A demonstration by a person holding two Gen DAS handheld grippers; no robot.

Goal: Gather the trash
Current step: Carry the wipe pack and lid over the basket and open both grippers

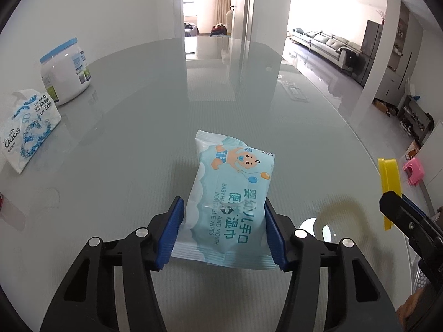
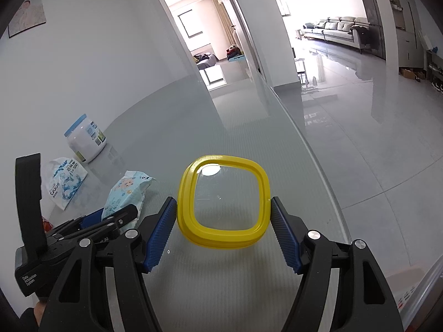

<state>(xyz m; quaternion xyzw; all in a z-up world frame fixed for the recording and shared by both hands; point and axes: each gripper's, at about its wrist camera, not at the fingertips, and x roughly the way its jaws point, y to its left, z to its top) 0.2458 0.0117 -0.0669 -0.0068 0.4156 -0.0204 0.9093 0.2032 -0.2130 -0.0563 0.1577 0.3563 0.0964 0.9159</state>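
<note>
My left gripper (image 1: 223, 221) is shut on a light blue pack of baby wipes (image 1: 231, 193), its blue pads pressing both long sides, held just over the glass table (image 1: 138, 138). The pack also shows in the right wrist view (image 2: 126, 193). My right gripper (image 2: 223, 221) is shut on a yellow-rimmed clear lid (image 2: 223, 203), pads on its left and right edges. The lid shows edge-on in the left wrist view (image 1: 389, 182), to the right of the left gripper.
A white tissue pack with blue print (image 1: 26, 130) and a white jar with a blue lid (image 1: 65, 69) stand at the table's left. The curved table edge (image 2: 318, 160) runs on the right, with tiled floor beyond. A pink stool (image 1: 414, 170) is on the floor.
</note>
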